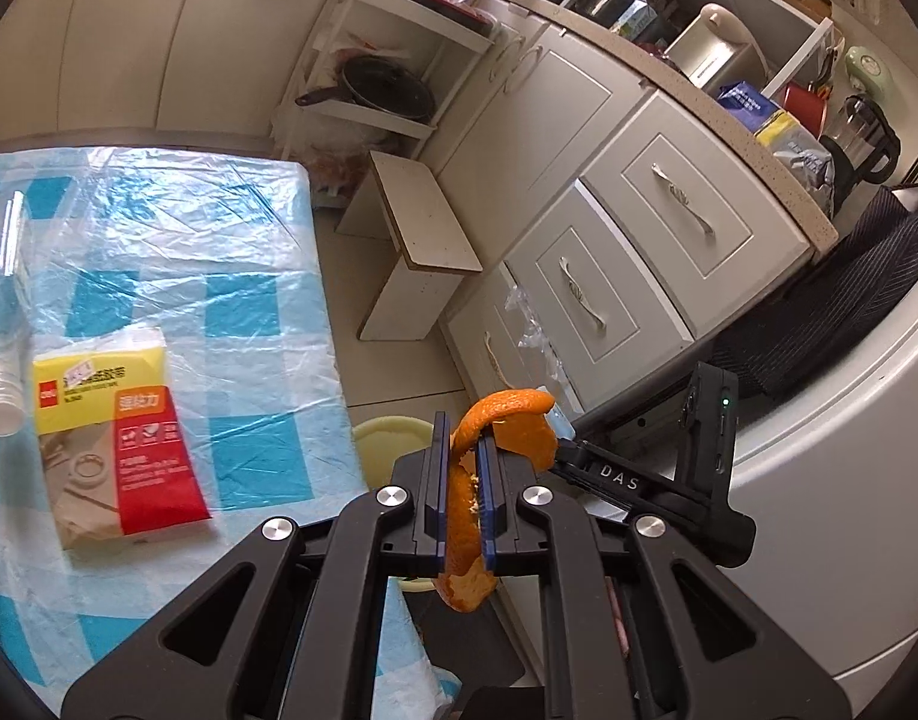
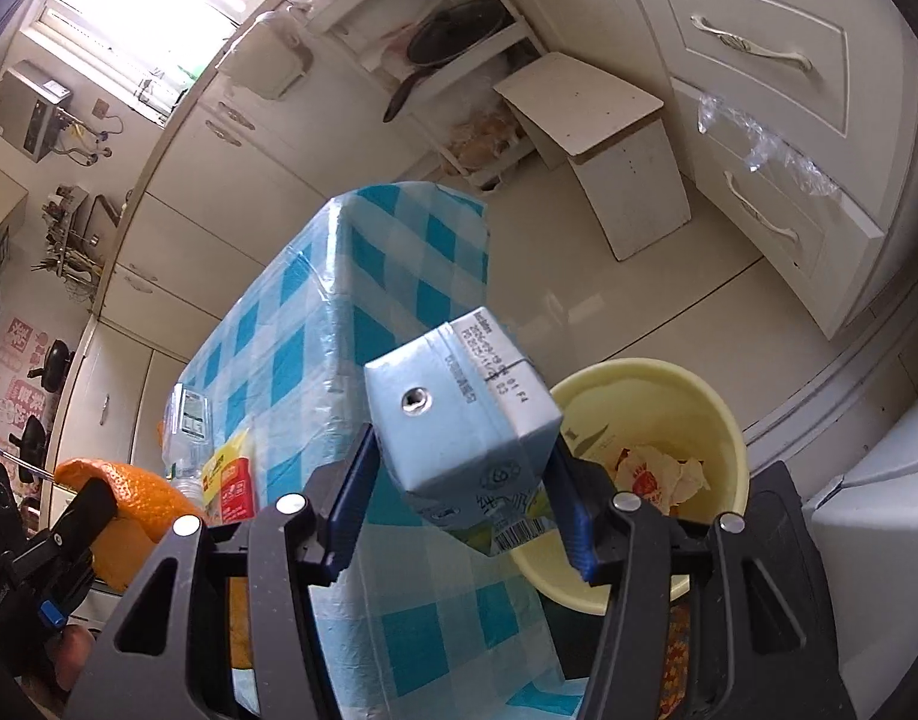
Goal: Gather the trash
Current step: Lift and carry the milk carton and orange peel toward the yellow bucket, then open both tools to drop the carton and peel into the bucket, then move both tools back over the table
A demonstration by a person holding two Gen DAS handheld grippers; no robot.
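Looking along the left gripper [image 1: 461, 450], its two blue-edged fingers are nearly closed, pinching a curled strip of orange peel [image 1: 489, 450] that sticks out above and below them; the peel hangs off the edge of the table [image 1: 159, 252], which wears a blue-and-white checked cloth under clear plastic; on that table, away from the edge, lie a yellow-and-red packet [image 1: 108, 426] and, beyond it, a clear plastic bottle [image 1: 0, 372]; just past the table edge, partly hidden behind the gripper, shows the rim of a pale yellow bin [image 1: 387, 429]; farther from the table stand a small white stool [image 1: 417, 246] and white drawers [image 1: 639, 252]; the other gripper's black body crosses the view beside the peel.

Turning to the right wrist view, the right gripper [image 2: 459, 480] is opened moderately wide and clamps a light blue drink carton [image 2: 465, 420] by its sides, the punctured top facing the camera; the carton hovers beside the table corner [image 2: 399, 252], close to the yellow bin [image 2: 717, 420], whose mouth it partly blocks; crumpled wrappers [image 2: 663, 474] lie inside the bin; at the table's opposite side the peel [image 2: 129, 504] appears again.
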